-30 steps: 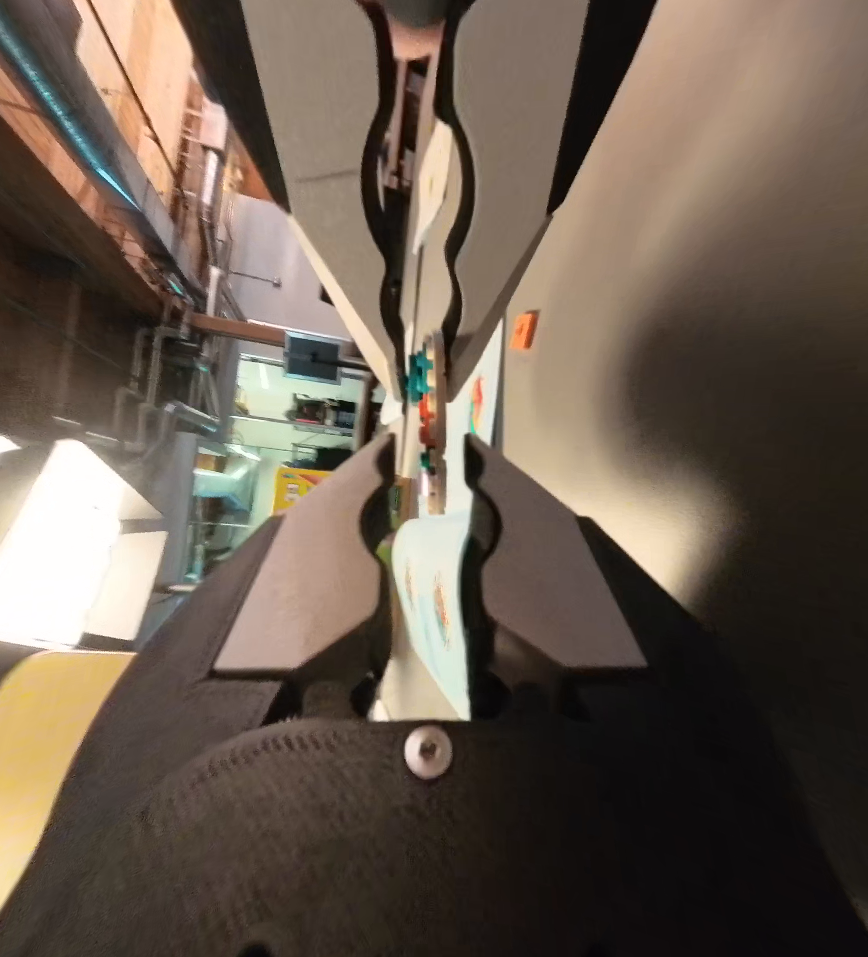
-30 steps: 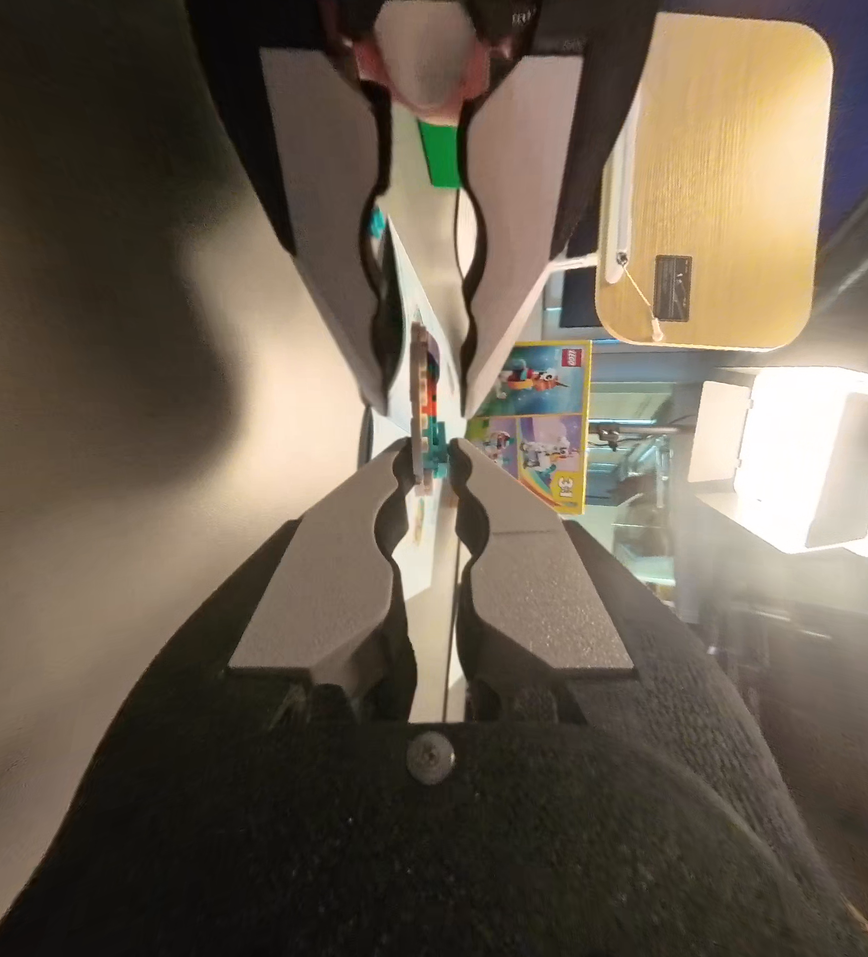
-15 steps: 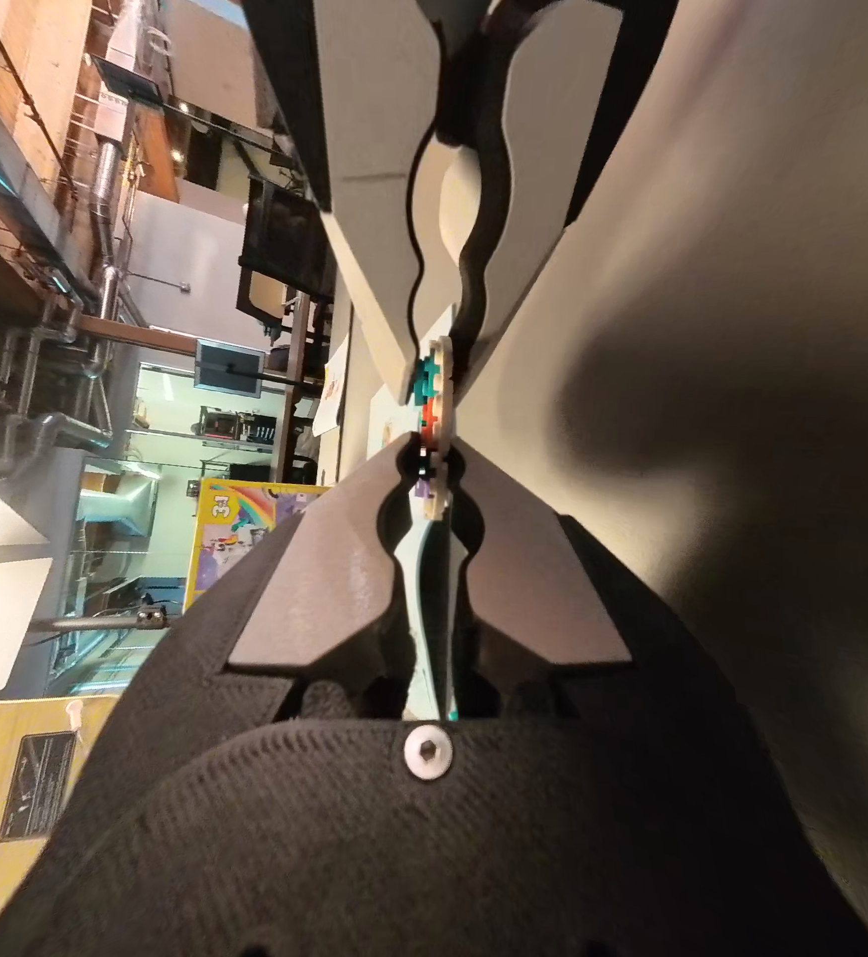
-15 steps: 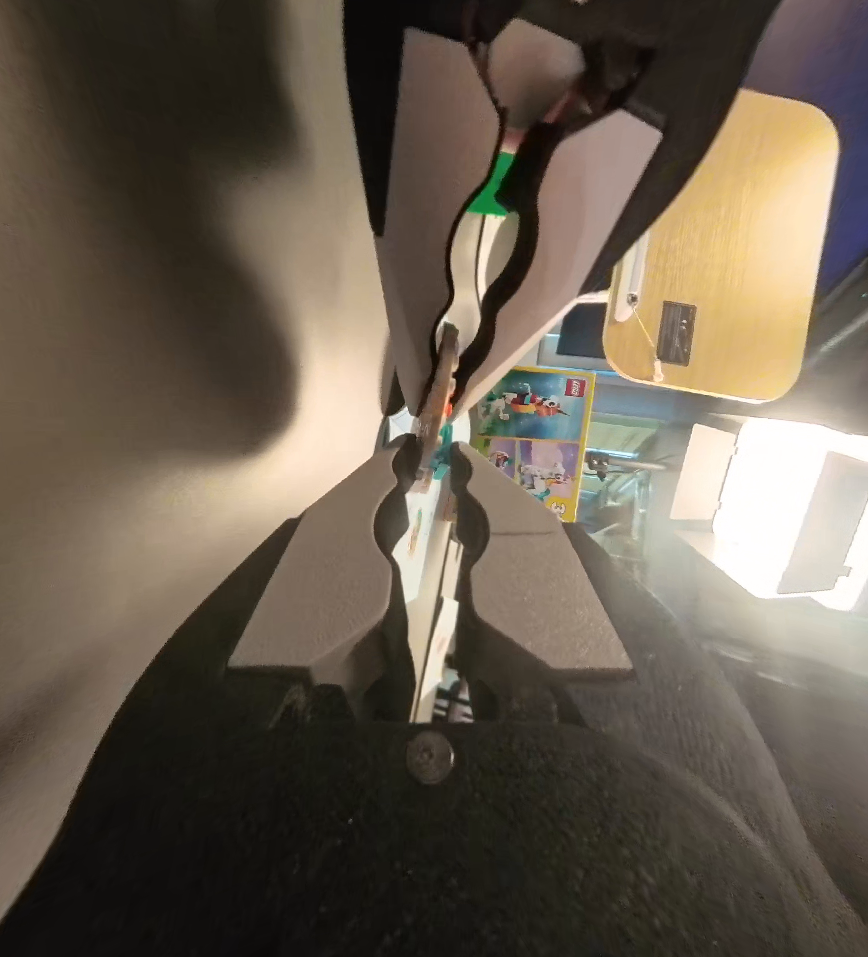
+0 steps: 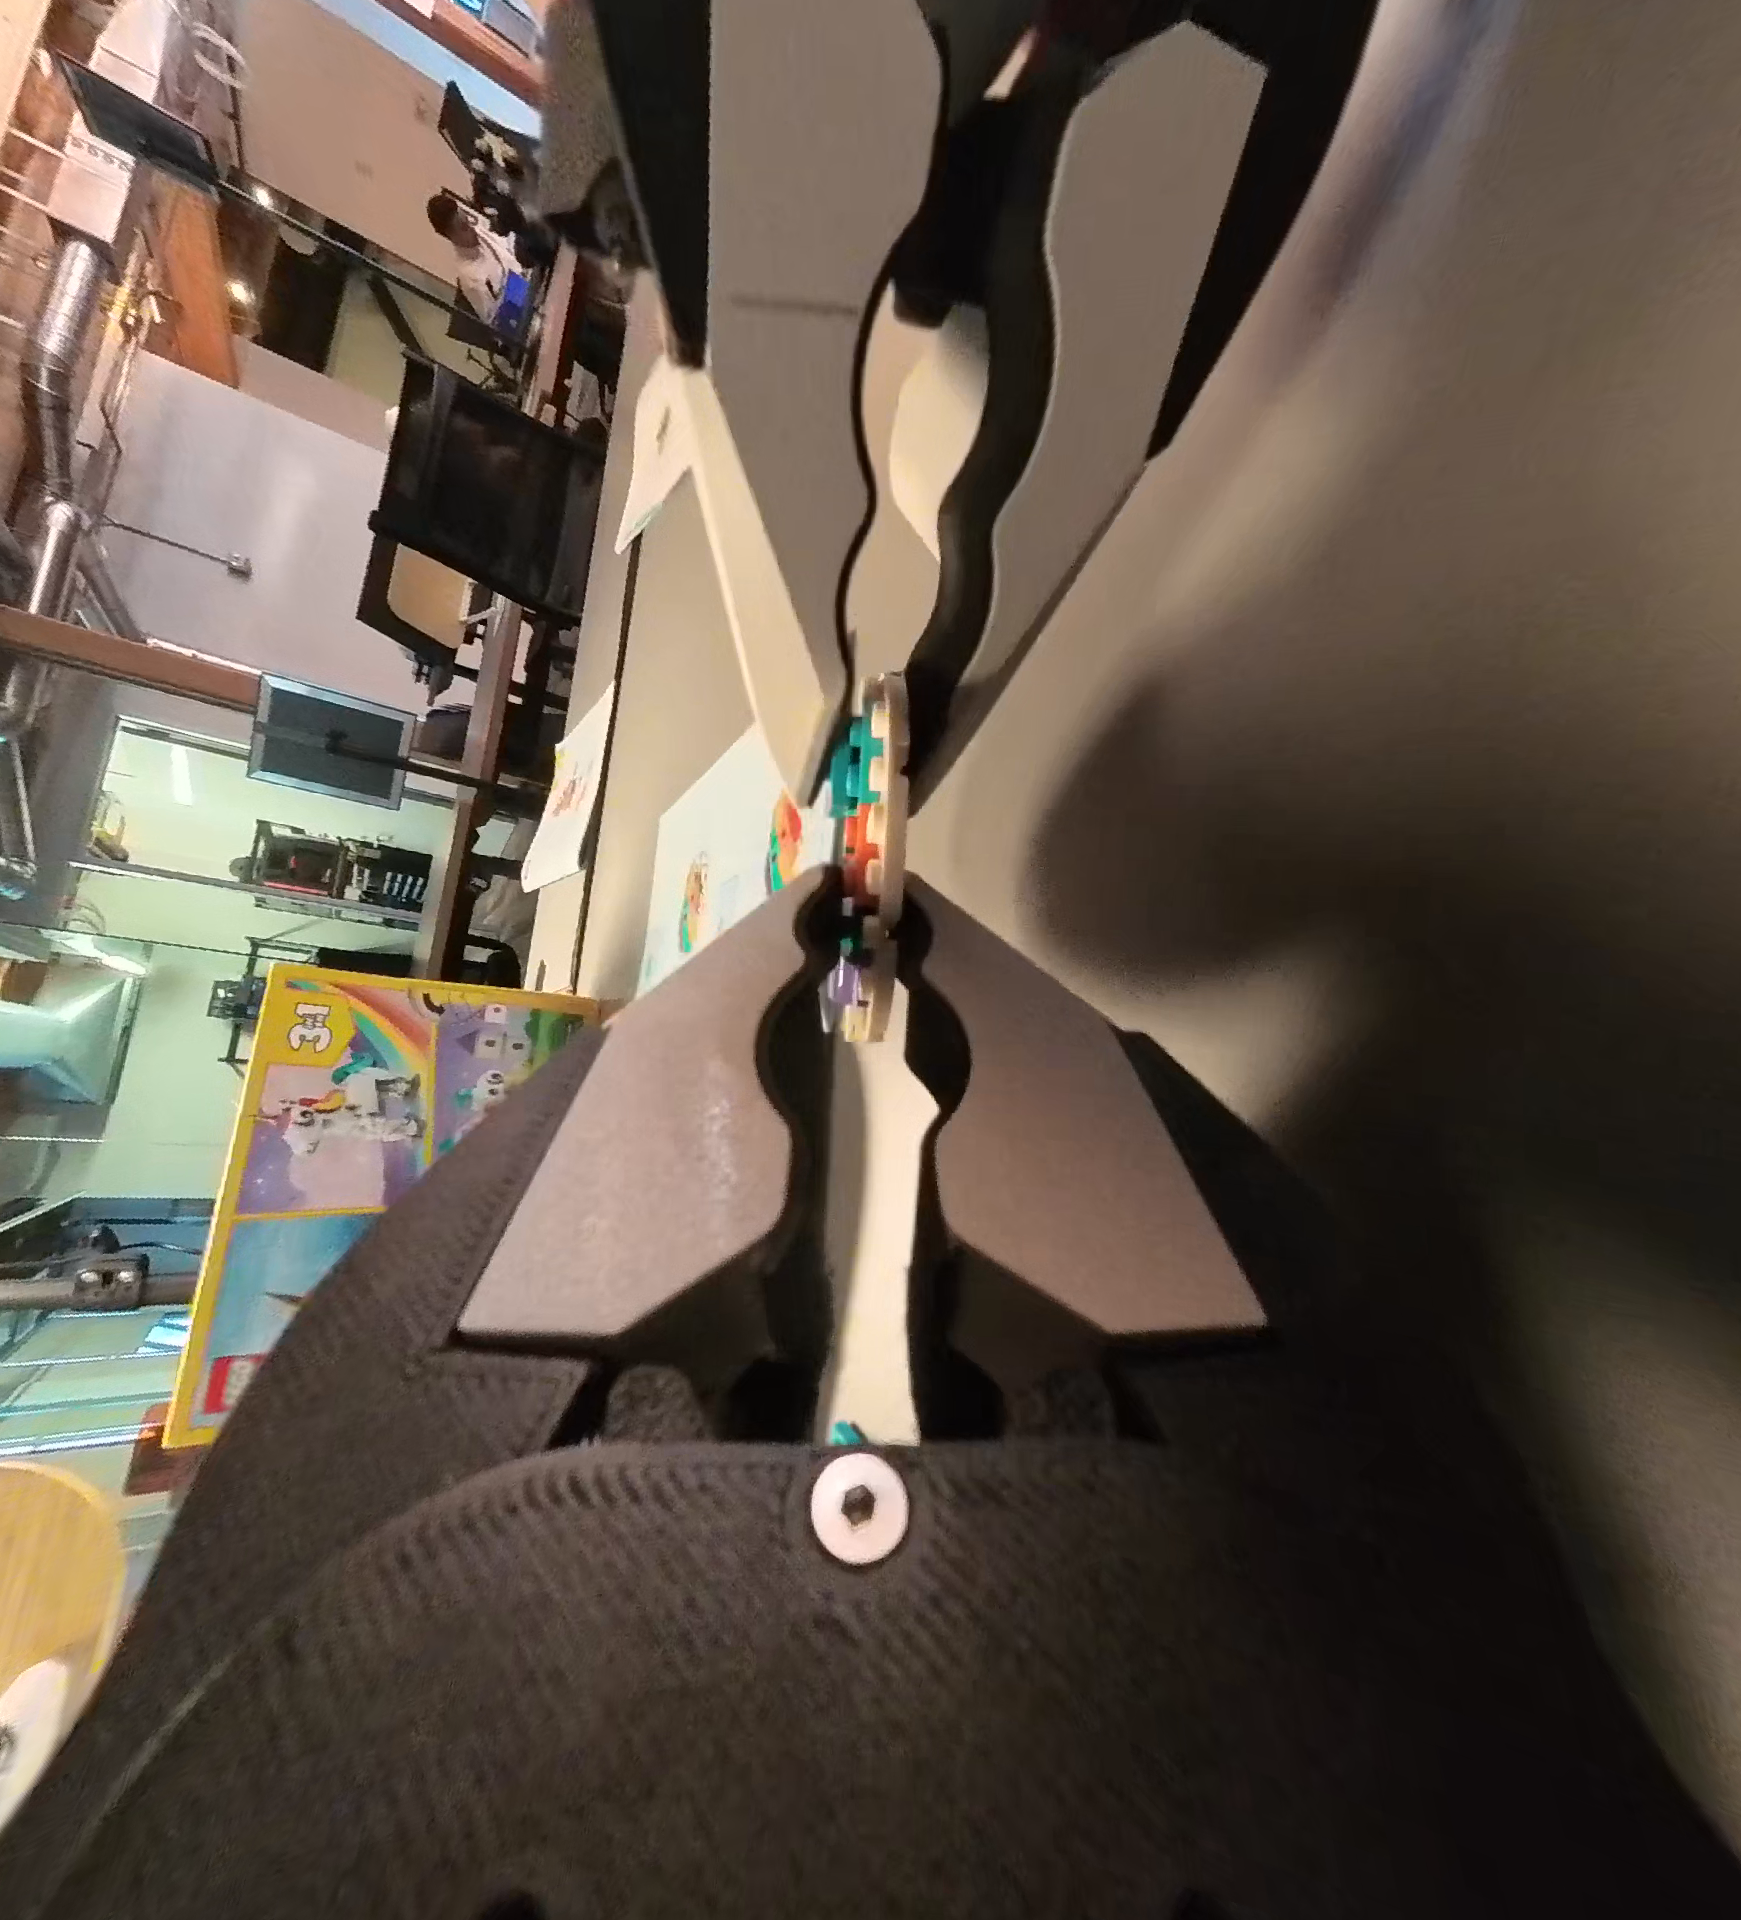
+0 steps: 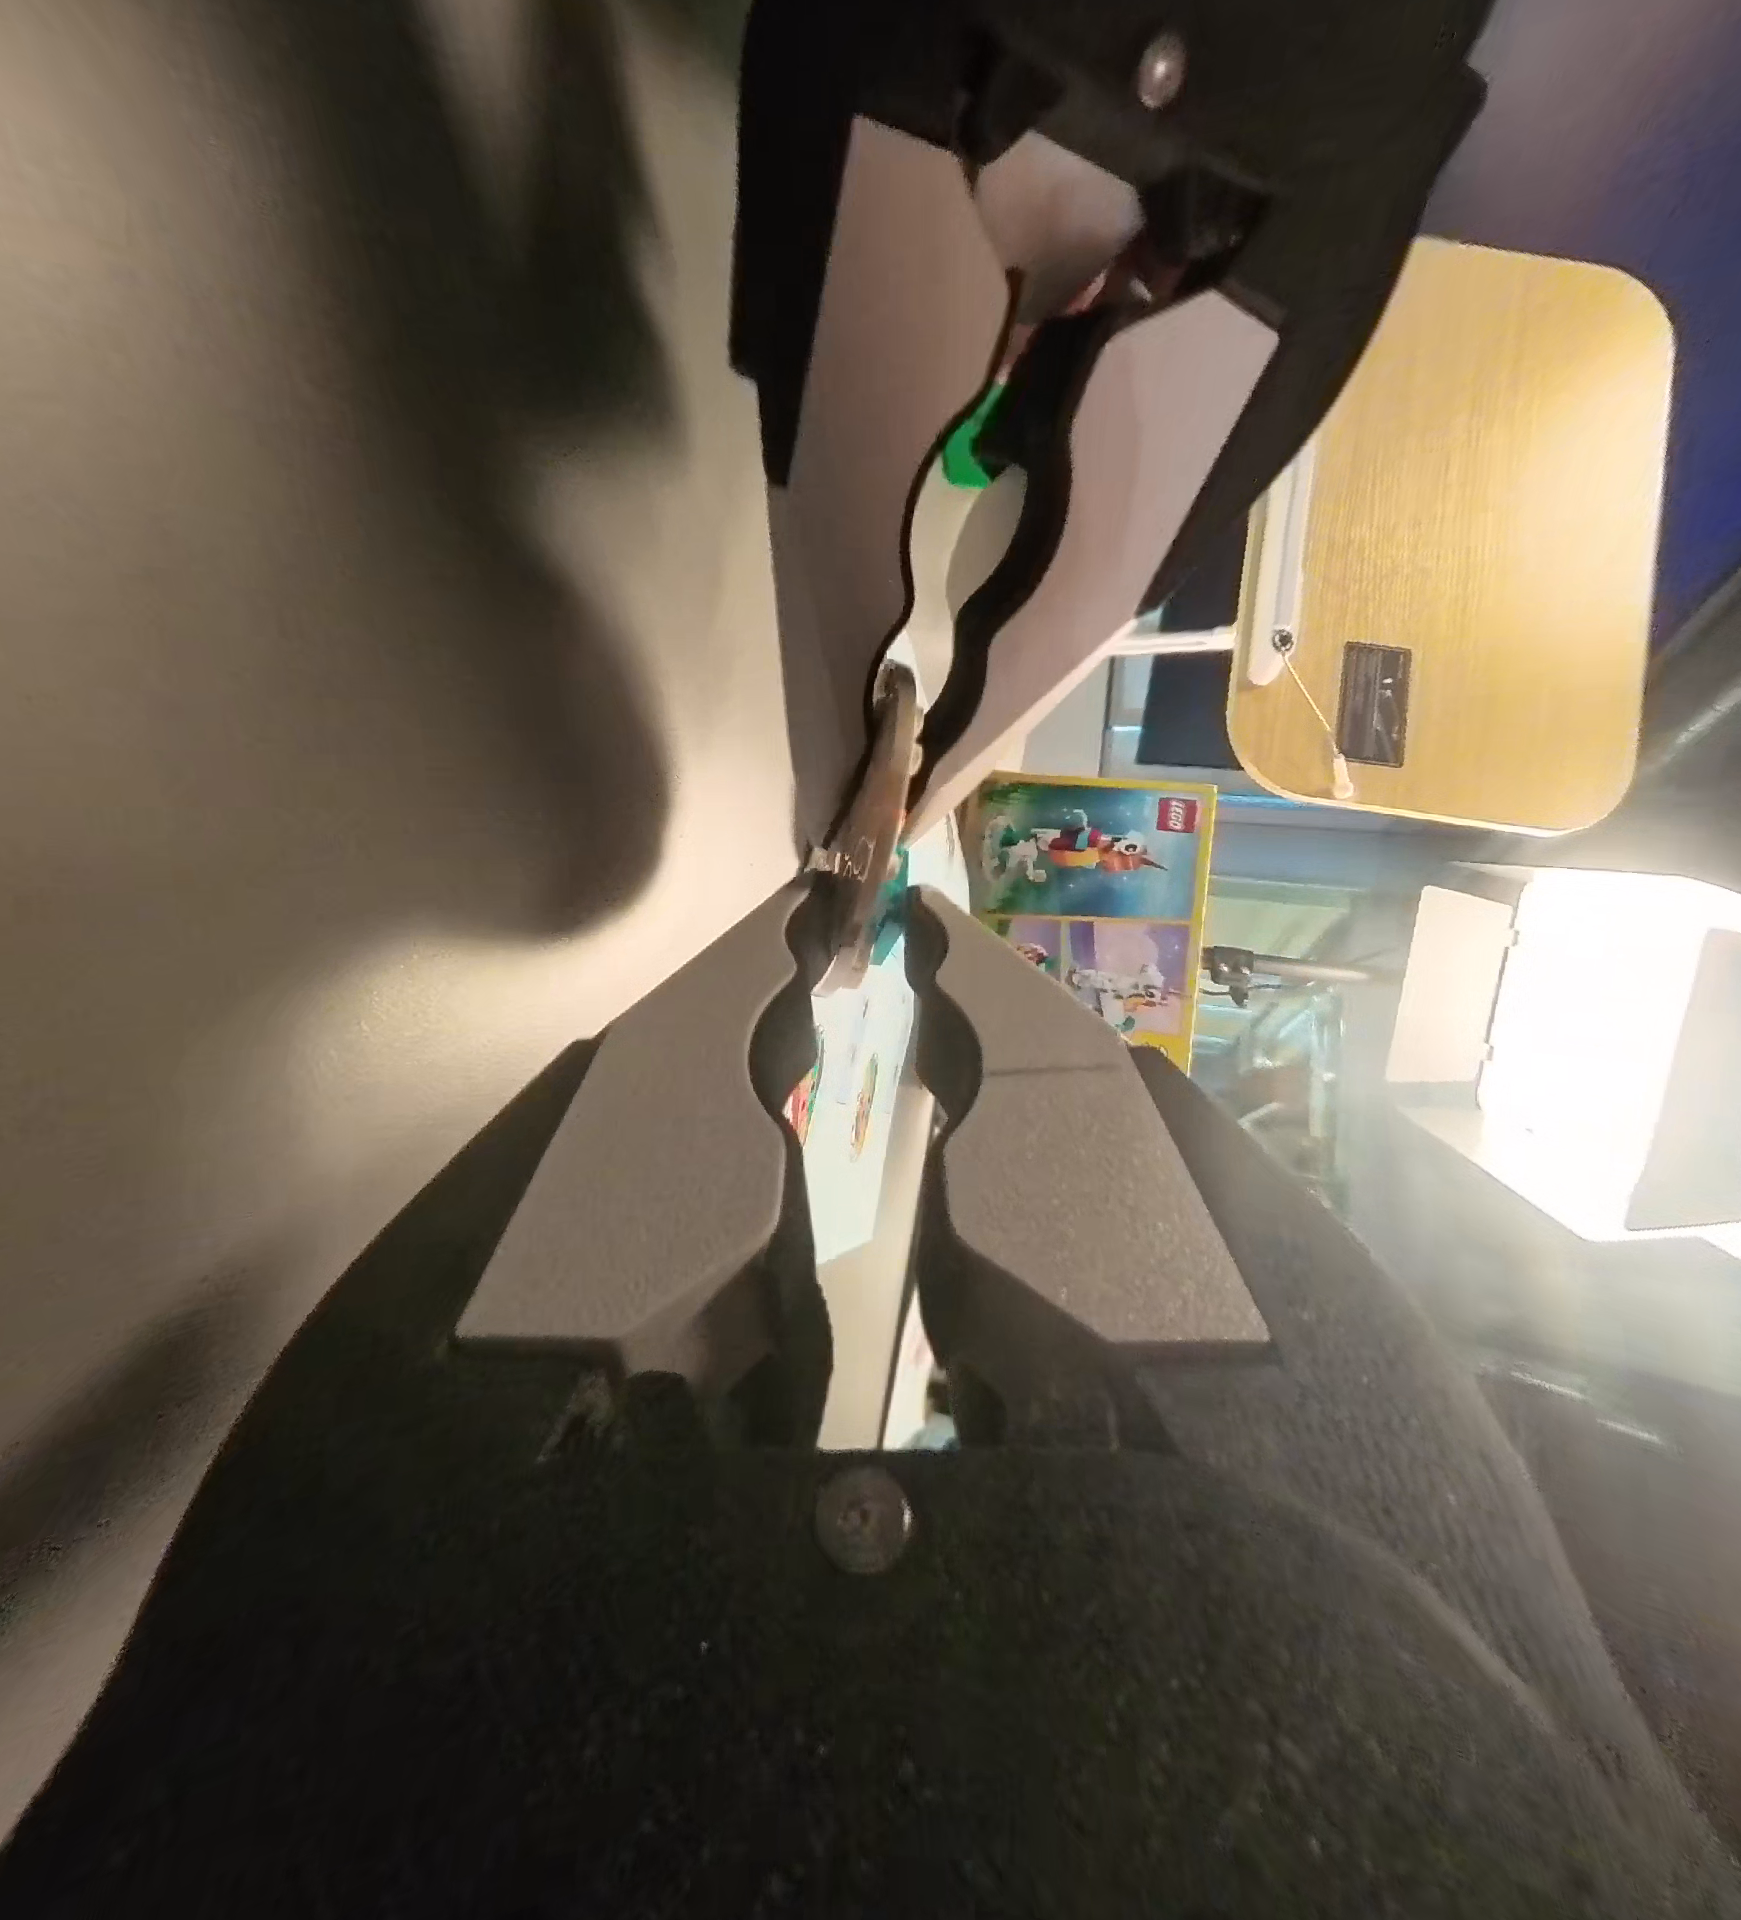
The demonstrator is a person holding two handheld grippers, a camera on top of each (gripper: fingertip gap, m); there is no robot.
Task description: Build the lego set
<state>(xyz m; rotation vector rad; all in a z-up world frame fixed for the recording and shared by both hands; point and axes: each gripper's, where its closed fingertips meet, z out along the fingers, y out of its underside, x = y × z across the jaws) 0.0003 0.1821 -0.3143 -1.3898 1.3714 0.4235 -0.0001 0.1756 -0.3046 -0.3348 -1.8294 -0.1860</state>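
Fingertips of the left claw (image 5: 861, 920) are pinched on the lower end of a small lego assembly (image 5: 871, 821), a pale plate seen edge-on with teal, red and purple pieces stacked on one face. Its upper end is gripped by the right claw (image 5: 876, 717), which is seen reaching in from the opposite side. In the right wrist view, the right claw (image 6: 861, 935) is likewise seen pressed onto the same lego assembly (image 6: 871, 831), held above the pale table (image 6: 274, 520), with the left claw (image 6: 897, 717) opposite it. Printed instruction sheets (image 5: 710, 873) are seen lying on the table (image 5: 1468, 520) just beyond. Farther off, a yellow lego box (image 6: 1094, 894) is stood upright, and a wooden board (image 6: 1448, 540) is seen behind it.
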